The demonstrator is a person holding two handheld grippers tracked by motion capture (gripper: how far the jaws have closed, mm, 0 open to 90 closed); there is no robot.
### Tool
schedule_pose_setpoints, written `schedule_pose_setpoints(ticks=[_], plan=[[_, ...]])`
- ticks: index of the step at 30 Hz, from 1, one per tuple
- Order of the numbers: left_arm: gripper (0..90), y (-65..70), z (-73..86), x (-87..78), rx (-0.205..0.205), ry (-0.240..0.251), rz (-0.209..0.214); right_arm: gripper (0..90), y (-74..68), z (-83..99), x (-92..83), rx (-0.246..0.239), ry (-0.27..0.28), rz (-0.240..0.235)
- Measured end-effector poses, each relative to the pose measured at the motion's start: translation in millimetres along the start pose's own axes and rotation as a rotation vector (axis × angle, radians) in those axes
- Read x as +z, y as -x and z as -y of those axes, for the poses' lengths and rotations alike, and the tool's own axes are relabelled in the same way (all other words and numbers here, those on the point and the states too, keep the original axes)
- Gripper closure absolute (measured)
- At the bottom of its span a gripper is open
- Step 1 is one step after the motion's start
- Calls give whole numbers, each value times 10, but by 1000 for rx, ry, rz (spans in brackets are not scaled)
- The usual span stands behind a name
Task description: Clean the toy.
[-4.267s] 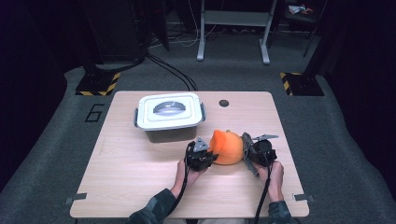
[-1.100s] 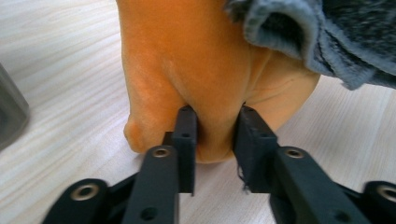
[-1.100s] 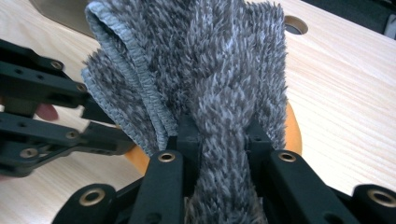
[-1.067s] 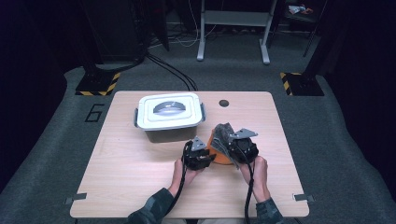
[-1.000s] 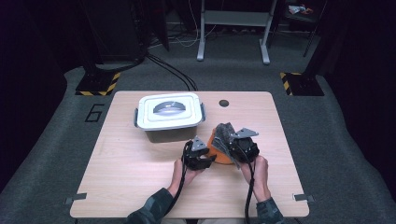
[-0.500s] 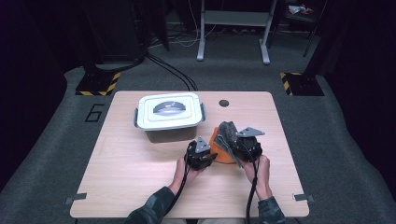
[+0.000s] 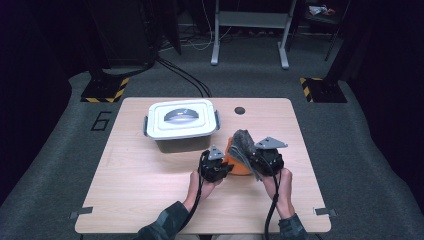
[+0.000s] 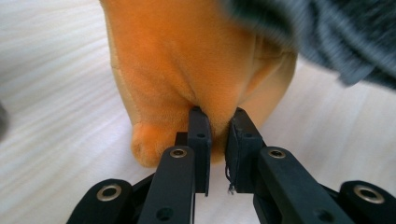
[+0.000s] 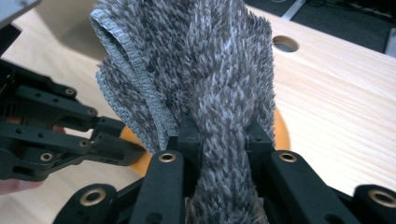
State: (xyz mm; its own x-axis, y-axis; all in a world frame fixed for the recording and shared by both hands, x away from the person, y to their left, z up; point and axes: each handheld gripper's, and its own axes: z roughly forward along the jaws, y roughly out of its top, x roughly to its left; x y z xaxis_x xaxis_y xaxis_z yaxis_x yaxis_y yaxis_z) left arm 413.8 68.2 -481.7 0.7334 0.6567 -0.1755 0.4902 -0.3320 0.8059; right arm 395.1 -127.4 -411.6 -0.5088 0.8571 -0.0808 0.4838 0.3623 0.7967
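High view had the person's two forearms coming in from the near edge of the wooden table (image 7: 150, 190), a gripper in each hand, both drawn in close around an orange plush toy (image 7: 239, 166) that sat on the tabletop a little right of centre. Behind and to the left of the toy stood a white lidded box (image 7: 181, 120), well clear of both hands, and a small round hole (image 7: 239, 110) showed in the table beyond.

The left gripper (image 7: 220, 169) lay low against the toy's near-left side. In the left gripper view its jaws had just been closing, and they stood pinched on a fold of the orange plush (image 8: 187, 60) at the toy's lower edge, the fabric bunched between the pads (image 8: 199, 133) with a narrow slot left below it. The toy rested on the pale wood there, a small rounded nub sticking out beside the grip.

The right gripper (image 7: 260, 161) was raised over the toy's right side. In the right gripper view its jaws were clamped tight on a grey fuzzy cloth (image 9: 210, 70), which rose in a twisted bundle above them and hung partly over the toy; a sliver of orange showed on either side. The left gripper's black linkage (image 9: 51, 130) lay just to the left, touching the toy.
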Motion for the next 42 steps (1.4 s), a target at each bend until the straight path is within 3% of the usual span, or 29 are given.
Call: schedule_pose_setpoints(ticks=[2,4,11,15,17,19,34,42], plan=[[811,25,16,7,-1,-12,-3,741,-55,31,114,-21,-38,16],[811,-19,35,20,1,-21,-3,741,-57,53,175,-23,-35,21],[801,-95,78,46,-25,-6,-2,741,-58,53,224,-29,-36,37],[796,-147,101,53,-30,-6,1,741,-7,86,226,-20,-43,47],[796,-144,104,56,-22,-1,-5,741,36,114,222,9,-43,44],[796,-145,104,57,-23,1,-5,741,60,121,220,-6,-43,44],[797,-152,138,70,10,9,-22,737,334,277,228,86,-73,76],[798,-177,157,77,14,8,-25,737,509,400,325,160,-138,93]])
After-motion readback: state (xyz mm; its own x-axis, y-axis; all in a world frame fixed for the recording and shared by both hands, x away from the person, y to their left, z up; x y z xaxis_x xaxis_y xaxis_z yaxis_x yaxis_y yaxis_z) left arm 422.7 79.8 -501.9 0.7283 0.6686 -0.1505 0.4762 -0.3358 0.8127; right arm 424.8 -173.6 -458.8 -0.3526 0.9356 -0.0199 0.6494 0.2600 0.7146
